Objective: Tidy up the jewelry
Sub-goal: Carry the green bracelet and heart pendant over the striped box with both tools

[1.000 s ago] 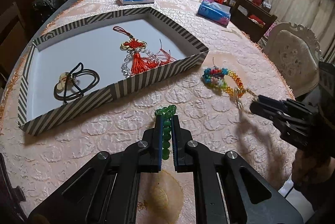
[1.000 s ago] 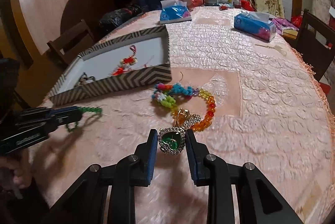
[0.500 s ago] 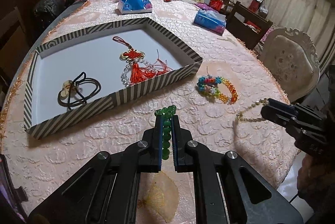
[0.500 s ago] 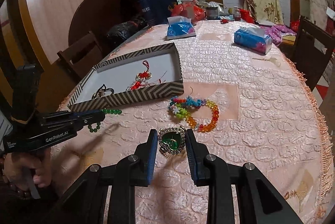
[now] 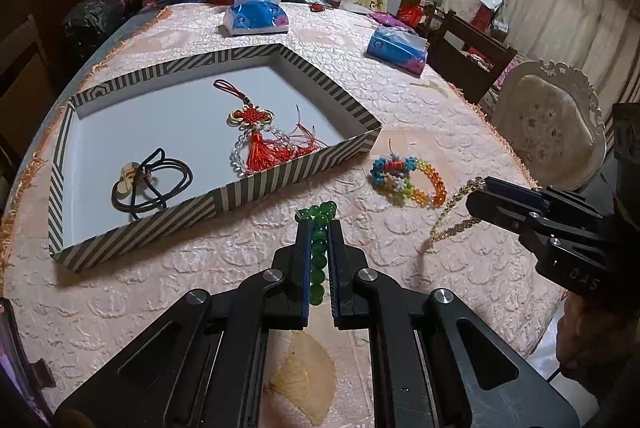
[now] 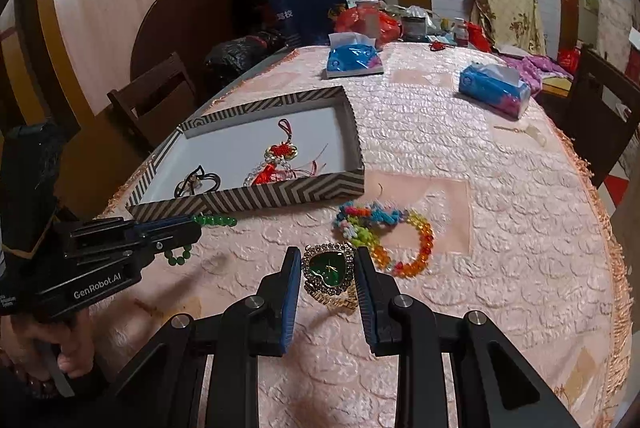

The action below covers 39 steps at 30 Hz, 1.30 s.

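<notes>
My left gripper (image 5: 319, 224) is shut on a green bead bracelet (image 5: 319, 268), held above the pink tablecloth just in front of the striped box (image 5: 280, 172). My right gripper (image 6: 327, 256) is shut on a gold heart-shaped watch (image 6: 328, 268) with a green face. Its gold chain (image 5: 452, 216) hangs from the jaws, clear of the cloth. A rainbow bead bracelet and a woven colourful one (image 6: 384, 232) lie together on the cloth right of the box. Inside the box are a red knot tassel (image 5: 256, 132) and a black cord pendant (image 5: 148, 180).
Two blue tissue packs (image 6: 352, 58) (image 6: 494, 90) sit farther back on the round table. Bags and clutter crowd its far edge. Wooden chairs (image 6: 156, 96) stand on the left, and a white padded chair (image 5: 552, 124) stands at the right.
My right gripper has risen with the watch, and the chain now hangs free of the colourful bracelets. My left gripper has barely moved and still holds the green beads.
</notes>
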Available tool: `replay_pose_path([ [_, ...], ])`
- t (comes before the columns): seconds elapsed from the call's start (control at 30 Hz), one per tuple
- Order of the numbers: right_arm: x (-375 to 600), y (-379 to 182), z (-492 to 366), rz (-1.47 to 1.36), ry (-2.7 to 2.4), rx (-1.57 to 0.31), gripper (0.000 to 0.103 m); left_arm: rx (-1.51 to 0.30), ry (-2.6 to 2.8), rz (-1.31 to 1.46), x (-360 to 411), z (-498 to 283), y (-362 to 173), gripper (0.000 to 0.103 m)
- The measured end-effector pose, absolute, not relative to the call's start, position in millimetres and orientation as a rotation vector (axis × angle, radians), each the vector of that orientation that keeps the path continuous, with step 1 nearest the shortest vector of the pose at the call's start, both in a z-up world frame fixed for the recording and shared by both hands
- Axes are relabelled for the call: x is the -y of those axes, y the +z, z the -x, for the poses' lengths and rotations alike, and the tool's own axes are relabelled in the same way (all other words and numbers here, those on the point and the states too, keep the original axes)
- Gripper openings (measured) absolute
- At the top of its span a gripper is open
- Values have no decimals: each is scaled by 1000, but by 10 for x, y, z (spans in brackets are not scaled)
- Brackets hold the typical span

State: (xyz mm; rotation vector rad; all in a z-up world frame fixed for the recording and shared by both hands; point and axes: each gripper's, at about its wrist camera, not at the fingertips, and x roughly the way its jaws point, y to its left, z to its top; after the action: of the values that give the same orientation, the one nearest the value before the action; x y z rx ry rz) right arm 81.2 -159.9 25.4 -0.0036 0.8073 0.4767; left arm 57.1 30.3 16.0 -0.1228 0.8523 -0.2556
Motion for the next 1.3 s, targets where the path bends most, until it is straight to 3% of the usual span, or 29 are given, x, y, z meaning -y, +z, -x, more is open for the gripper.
replay_pose_path([
  [0.5,1411,409,-991,29,506,-774,26,-822,-235,163,-443,-653,292,6],
  [0.83,1262,689,-1209,22,530,-725,26,-778,-157,158,-766,-1104,636,6],
  [1.07,1055,774,-1507,7,548,-723,26,-848,-24,244,-1291,-1407,334,6],
  [1.3,679,584,-1931,-18,587,-782,26,-882,24,249,-1350,-1459,179,6],
])
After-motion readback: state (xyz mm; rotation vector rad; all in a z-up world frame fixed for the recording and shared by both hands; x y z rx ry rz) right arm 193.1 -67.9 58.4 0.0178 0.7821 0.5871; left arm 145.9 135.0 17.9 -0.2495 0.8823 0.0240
